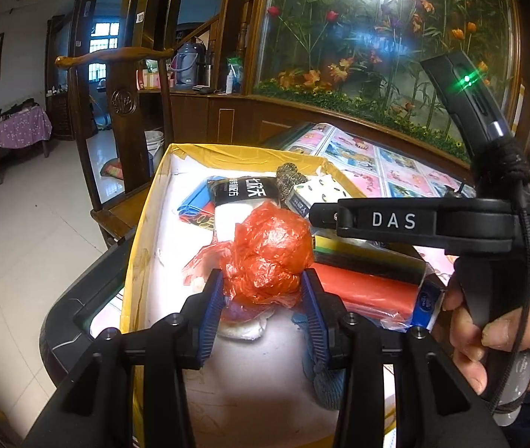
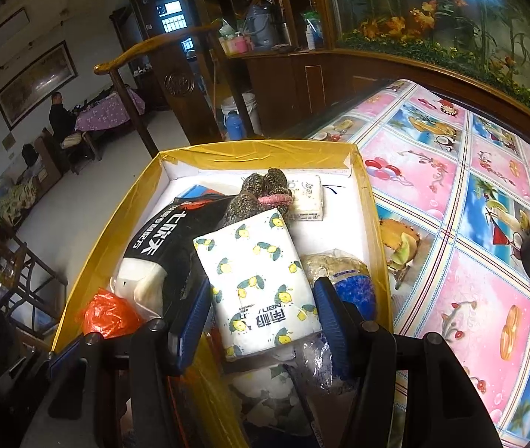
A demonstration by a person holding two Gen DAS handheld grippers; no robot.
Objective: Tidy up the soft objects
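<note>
A yellow box with a white inside (image 1: 141,246) (image 2: 115,231) sits on the table and holds several soft things. My left gripper (image 1: 263,287) is shut on a crumpled red plastic bag (image 1: 268,254) above the box; the bag also shows in the right wrist view (image 2: 109,315). My right gripper (image 2: 261,313) is shut on a white tissue pack with a lemon print (image 2: 257,280), held over the box; the pack also shows in the left wrist view (image 1: 317,190). A black and white pack (image 2: 160,250), a knitted glove bundle (image 2: 261,194) and a small tissue pack (image 2: 306,198) lie in the box.
The table has a pink and blue picture cloth (image 2: 470,224). A wooden chair (image 1: 123,112) stands just behind the box. A red roll (image 1: 369,295) and a blue item (image 1: 194,205) lie in the box. A glass cabinet with flowers (image 1: 377,56) stands behind the table.
</note>
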